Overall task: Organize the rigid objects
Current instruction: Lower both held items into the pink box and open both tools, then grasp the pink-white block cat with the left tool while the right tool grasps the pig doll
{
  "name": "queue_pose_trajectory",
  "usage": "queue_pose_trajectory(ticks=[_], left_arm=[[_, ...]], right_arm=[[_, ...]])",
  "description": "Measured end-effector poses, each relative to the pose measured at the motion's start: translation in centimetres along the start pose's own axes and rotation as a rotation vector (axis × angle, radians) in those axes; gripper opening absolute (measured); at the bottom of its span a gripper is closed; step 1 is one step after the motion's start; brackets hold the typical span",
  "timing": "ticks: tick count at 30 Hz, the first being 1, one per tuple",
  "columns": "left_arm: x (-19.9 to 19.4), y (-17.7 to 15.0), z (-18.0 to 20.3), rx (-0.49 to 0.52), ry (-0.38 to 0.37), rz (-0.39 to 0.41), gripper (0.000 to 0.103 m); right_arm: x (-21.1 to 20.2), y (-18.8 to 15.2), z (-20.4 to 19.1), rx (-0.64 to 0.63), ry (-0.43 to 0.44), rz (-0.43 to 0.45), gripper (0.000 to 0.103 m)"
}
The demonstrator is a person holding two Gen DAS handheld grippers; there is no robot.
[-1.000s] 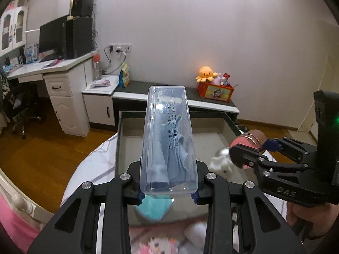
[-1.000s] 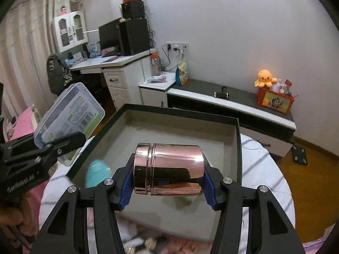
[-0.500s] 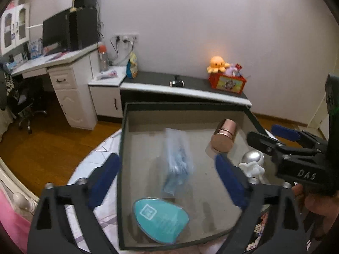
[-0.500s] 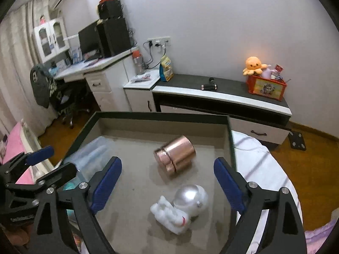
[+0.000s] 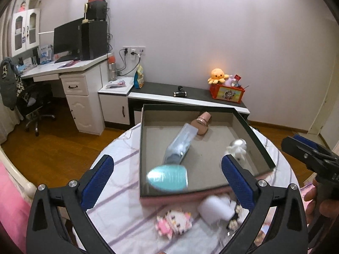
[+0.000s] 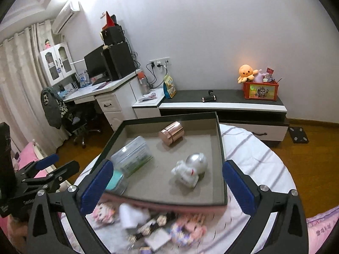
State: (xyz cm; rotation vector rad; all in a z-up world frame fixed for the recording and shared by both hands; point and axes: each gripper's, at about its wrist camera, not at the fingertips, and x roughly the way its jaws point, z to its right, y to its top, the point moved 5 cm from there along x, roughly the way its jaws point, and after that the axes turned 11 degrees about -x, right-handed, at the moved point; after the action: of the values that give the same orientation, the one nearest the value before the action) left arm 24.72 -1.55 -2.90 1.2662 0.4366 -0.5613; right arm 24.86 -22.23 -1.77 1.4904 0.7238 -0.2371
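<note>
Four items in tray (image 6: 221,160) | two grippers opening, nothing between

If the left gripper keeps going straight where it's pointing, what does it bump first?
Probably the teal oval case lying in the near part of the dark-rimmed box; depth is unclear. The left gripper has nothing between its opening jaws.

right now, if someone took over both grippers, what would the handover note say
Left gripper: jaws opening, nothing between them.
Right gripper: jaws opening, nothing between them.
In the box: clear plastic case, rose-gold tin lying on its side near the far wall, silver astronaut figure, teal oval case at the near left corner.
Done: four things are in the box.
Left: the pile on the table in front of the box, including a pink pixel figure and a white piece; the rest is too blurred to name.
</note>
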Motion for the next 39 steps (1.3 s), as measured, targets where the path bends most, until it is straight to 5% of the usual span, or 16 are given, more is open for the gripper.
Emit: queue_pose_trajectory(ticks=[20, 39], left_arm=[[-6.2, -6.2, -0.7, -0.017, 0.027, -0.035, 0.103], [-9.0, -7.4, -0.7, -0.023, 0.028, -0.01, 0.103]], right_arm=[[-6.7, -8.2, -2.6, 0.025, -0.053, -0.039, 0.103], [-8.9, -8.6, -3.8, -0.002, -0.066, -0.014, 0.103]])
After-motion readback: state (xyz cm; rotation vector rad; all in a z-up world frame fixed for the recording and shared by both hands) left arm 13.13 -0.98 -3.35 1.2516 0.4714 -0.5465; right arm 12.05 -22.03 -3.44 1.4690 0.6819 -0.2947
